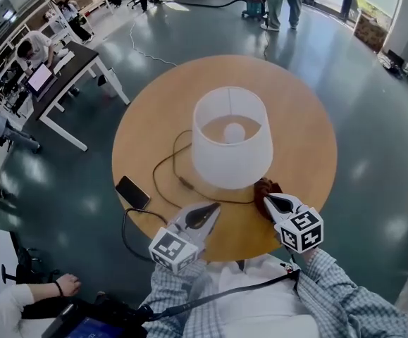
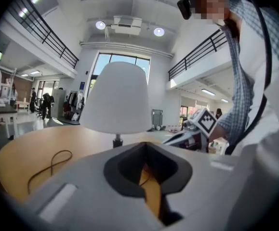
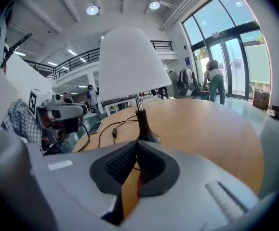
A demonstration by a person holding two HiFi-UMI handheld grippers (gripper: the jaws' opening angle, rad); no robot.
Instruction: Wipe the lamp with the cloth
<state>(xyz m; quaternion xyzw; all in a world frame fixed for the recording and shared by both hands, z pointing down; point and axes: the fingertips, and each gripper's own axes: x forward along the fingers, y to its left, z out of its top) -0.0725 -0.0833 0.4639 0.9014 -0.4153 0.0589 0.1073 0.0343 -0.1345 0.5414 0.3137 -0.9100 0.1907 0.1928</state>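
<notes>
A table lamp with a white shade (image 1: 230, 136) stands in the middle of the round wooden table (image 1: 306, 111). A crumpled reddish-brown cloth (image 1: 266, 186) lies by the shade's near right side. My right gripper (image 1: 268, 200) is shut, its tip just short of the cloth; its own view shows nothing between its jaws, with the lamp's dark base (image 3: 144, 129) straight ahead. My left gripper (image 1: 214, 208) is shut and empty over the table's near edge, pointing at the shade (image 2: 116, 97). The cloth is hidden in both gripper views.
The lamp's black cord (image 1: 165, 167) loops over the table's left part and runs off the near edge. A dark phone (image 1: 132, 192) lies at the left rim. A white desk (image 1: 70, 69) with people stands far left; a person (image 1: 282, 2) stands beyond the table.
</notes>
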